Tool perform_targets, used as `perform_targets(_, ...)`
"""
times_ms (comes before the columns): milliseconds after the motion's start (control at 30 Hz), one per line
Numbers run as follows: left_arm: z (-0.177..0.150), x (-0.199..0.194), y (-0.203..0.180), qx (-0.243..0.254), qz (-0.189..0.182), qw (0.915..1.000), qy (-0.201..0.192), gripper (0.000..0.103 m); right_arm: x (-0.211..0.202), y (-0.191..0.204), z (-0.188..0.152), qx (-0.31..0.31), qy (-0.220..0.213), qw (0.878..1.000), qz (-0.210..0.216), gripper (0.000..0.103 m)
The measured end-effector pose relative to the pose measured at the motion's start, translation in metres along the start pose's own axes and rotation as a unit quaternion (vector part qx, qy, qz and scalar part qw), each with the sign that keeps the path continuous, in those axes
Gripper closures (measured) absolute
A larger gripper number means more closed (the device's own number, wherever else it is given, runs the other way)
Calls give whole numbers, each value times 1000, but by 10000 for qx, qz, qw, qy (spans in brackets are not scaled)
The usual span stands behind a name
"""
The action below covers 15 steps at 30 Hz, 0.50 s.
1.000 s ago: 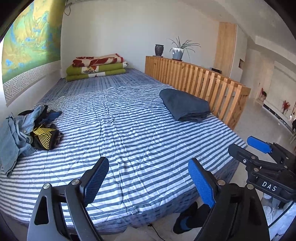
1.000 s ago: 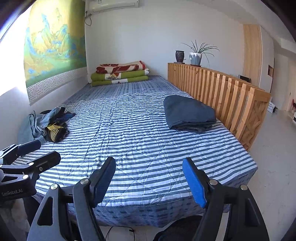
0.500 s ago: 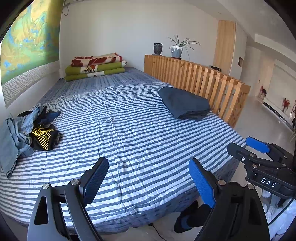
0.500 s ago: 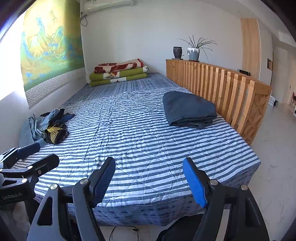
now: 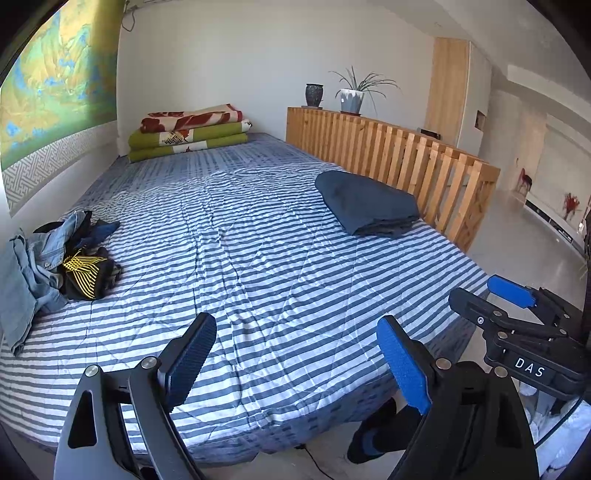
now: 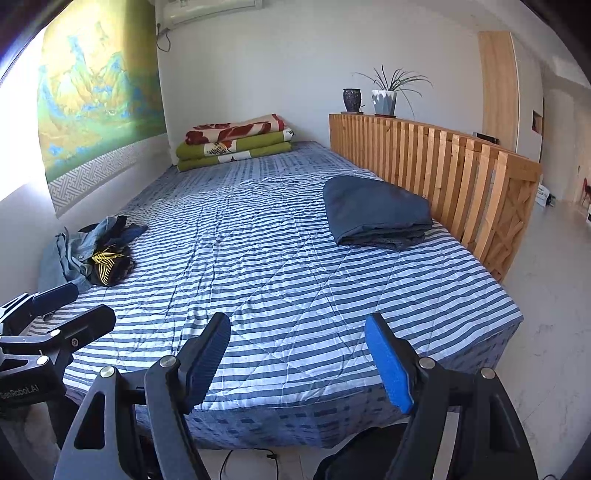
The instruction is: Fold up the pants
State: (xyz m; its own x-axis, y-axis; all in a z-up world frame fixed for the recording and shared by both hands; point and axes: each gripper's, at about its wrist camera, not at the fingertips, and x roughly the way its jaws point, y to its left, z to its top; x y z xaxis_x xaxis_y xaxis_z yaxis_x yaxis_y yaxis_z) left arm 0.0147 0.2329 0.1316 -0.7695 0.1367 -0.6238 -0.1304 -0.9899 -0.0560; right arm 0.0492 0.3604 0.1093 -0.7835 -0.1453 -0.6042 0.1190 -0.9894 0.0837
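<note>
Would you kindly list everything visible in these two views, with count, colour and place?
bed cover: one, blue-white striped, over the bed
crumpled clothes pile: one, denim blue, black and yellow, bed's left edge
folded cloth: one, dark blue, right side by the railing
folded blankets: one stack, green and red-cream, far end
wooden railing: one, light wood, right of bed
pots: two, dark and white, the white one planted, on the railing
wall painting: one, green-yellow, left wall
air conditioner: one, white, far wall
left hand-held gripper: open, near bed's foot
right hand-held gripper: open, near bed's foot
</note>
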Motion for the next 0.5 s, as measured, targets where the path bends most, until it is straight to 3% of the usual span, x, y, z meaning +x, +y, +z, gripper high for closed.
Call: perform_targets(500, 1, 9, -8, -3, 9, 10000, 44, 12, 7, 2, -4, 29, 86, 10000, 16, 31)
